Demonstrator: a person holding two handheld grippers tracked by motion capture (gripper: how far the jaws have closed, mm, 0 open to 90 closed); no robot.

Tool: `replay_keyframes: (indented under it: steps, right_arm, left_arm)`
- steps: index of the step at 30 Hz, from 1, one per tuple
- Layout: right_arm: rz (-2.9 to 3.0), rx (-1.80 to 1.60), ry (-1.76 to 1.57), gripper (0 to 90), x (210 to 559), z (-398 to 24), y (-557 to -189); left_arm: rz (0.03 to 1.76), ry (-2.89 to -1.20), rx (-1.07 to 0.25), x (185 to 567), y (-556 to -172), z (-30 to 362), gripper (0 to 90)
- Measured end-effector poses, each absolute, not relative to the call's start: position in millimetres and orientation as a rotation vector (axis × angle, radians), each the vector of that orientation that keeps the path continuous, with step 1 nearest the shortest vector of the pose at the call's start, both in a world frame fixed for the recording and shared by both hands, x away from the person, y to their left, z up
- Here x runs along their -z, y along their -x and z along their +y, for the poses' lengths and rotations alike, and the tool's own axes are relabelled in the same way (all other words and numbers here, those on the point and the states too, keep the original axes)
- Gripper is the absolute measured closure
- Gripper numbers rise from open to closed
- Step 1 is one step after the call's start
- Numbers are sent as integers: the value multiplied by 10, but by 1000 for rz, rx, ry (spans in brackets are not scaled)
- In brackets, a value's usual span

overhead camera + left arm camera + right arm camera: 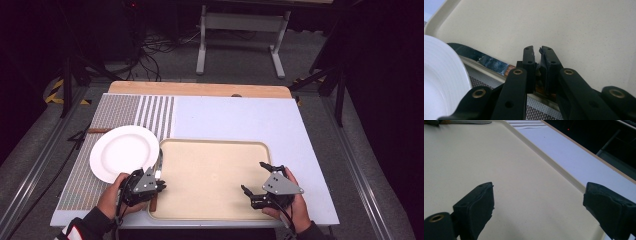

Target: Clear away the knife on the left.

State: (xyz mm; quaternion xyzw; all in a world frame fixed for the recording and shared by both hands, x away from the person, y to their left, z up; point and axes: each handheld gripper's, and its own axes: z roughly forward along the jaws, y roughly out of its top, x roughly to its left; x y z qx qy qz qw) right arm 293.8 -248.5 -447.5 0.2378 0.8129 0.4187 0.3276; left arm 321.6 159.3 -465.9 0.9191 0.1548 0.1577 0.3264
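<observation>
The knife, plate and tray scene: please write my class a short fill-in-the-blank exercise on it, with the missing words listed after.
1. The left gripper is shut on the ____ of the knife.
2. The white plate lies to the ____ of the beige tray in the high view.
3. The right gripper hovers over the tray with its jaws ____.

Missing words: handle; left; open

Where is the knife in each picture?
High view: the knife lies along the tray's left rim, between the plate and the tray, with the left gripper over its handle.
Left gripper view: the knife runs from the middle left, beside the plate, to the nearly shut jaws, which sit around its brown handle.
Right gripper view: its blade lies along the top edge, at the left.
Shared landmark: the beige tray.
</observation>
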Motion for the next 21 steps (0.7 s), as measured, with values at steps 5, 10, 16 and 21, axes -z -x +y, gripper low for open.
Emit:
replay_keyframes:
  steps: [5, 10, 16, 21]
  right_arm:
    - [2127, -1098, -627, 105, 4480, -2492, -2947]
    - [2130, -1098, -625, 105, 4483, -2491, -2945]
    - [2126, -1112, -614, 105, 4476, -2493, -2939]
    - [2125, -1124, -606, 104, 4474, -2493, -2933]
  left_arm:
    - [396, -2400, -446, 4634, -3197, 1583, 821]
    - [368, -2391, -476, 4595, -3163, 1565, 809]
    - [350, -2343, -518, 4537, -3137, 1608, 769]
    - [338, -2318, -542, 4504, -3137, 1639, 703]
